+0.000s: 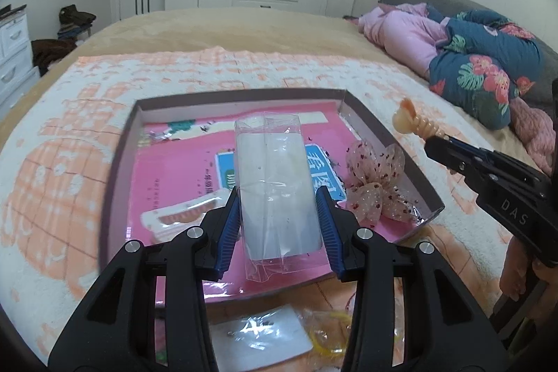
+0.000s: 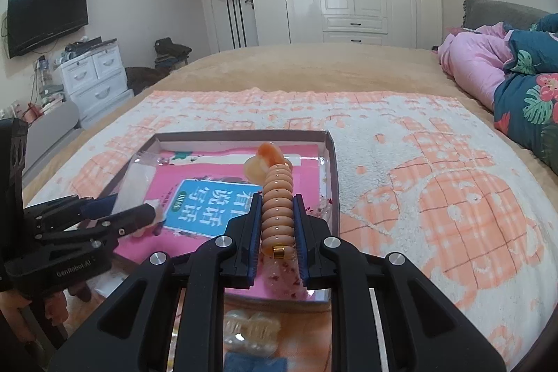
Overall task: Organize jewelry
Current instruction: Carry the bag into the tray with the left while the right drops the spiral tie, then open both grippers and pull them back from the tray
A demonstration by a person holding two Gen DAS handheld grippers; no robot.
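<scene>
A shallow cardboard box (image 1: 390, 135) lined with a pink booklet lies on the orange-and-white blanket. Over it, my left gripper (image 1: 277, 194) is shut on a clear plastic packet (image 1: 275, 169) with a white card inside, pads pressing on both of its sides. At the right edge, my right gripper (image 1: 430, 142) is shut on a peach spiral hair tie (image 1: 418, 124) with an orange ornament at its tip. The right wrist view shows that gripper (image 2: 277, 199) clamping the hair tie (image 2: 277, 208) above the box (image 2: 333, 169). There my left gripper (image 2: 134, 204) holds the packet (image 2: 134, 176) at the left.
Inside the box lie a sheer spotted bow (image 1: 376, 183) and a white comb clip (image 1: 181, 215). In front of the box lie another carded packet (image 1: 261, 333), yellow bands (image 1: 331, 333) and a clear claw clip (image 2: 251, 330). Pink and floral bedding (image 1: 481, 65) is piled at the right.
</scene>
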